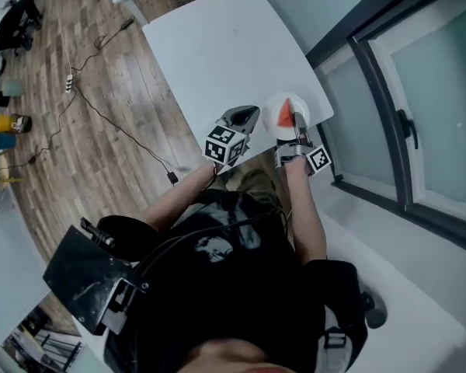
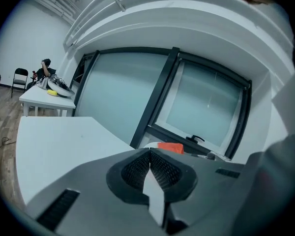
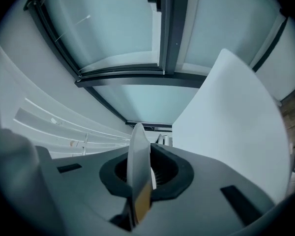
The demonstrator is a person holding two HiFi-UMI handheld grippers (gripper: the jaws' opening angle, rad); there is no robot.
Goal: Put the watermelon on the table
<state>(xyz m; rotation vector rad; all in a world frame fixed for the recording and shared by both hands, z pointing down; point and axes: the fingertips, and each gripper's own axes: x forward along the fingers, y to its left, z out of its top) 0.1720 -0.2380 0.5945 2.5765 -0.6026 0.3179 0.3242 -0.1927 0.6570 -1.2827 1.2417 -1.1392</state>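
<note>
Your right gripper [image 1: 298,127] is pinching the rim of a round white plate [image 1: 273,102], and a red triangular slice of watermelon [image 1: 284,116] lies on that plate. In the right gripper view the plate [image 3: 138,166] stands edge-on between the jaws of the right gripper [image 3: 146,168], which press on it from both sides. In the head view the plate with the watermelon sits at the near right corner of the long white rectangular table [image 1: 225,53]; whether the plate is resting on the tabletop or held just above it cannot be told.

Your left gripper [image 1: 245,117] is just to the left of the plate, over the near edge of the table, apart from the plate. In the left gripper view the jaws of the left gripper [image 2: 150,167] are pressed together at their tips with nothing between them. Beyond them you see the white tabletop [image 2: 54,146] to the left and the watermelon [image 2: 170,147] just past the jaw tips.

A large dark-framed glass window [image 1: 404,115] runs along the right of the table, and a brown wooden floor [image 1: 39,146] with black cables lies to the left.
</note>
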